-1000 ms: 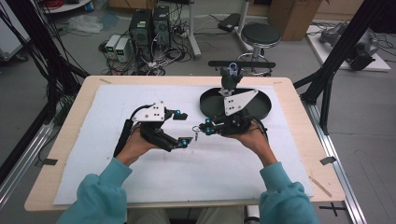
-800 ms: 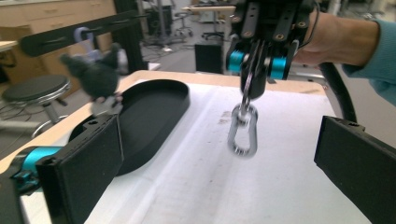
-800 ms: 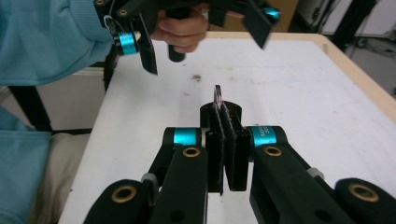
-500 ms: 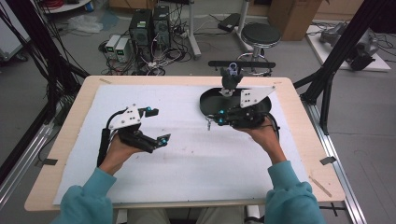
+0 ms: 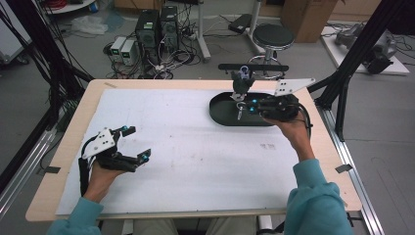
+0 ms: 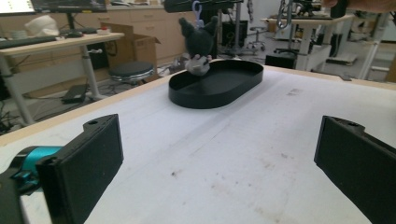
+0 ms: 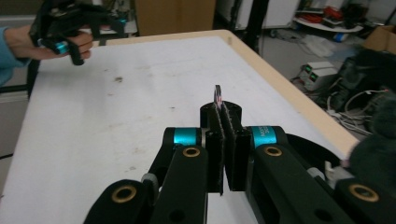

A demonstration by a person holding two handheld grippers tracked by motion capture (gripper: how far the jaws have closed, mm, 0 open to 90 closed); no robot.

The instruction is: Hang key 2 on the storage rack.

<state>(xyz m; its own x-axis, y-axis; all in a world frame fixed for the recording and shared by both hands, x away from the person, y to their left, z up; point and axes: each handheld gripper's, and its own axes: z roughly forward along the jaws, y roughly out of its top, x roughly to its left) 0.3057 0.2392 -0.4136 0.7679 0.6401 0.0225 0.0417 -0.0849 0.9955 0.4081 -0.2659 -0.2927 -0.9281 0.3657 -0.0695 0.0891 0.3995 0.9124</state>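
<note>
The right hand-held gripper (image 5: 246,108) is pinching a small metal ring (image 7: 217,96) between closed jaws, hovering over the black oval tray (image 5: 227,115). A dark plush keychain (image 6: 197,43) is hanging above that tray. The left hand-held gripper (image 5: 134,143), jaws spread wide and empty after just opening, is hovering over the table (image 5: 195,147).

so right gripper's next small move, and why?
Probably lower the right gripper toward the black tray floor before letting go: its jaws are shut on a thin metal ring, the plush toy sits at the tray's far rim, and the left gripper is open, far off.
</note>
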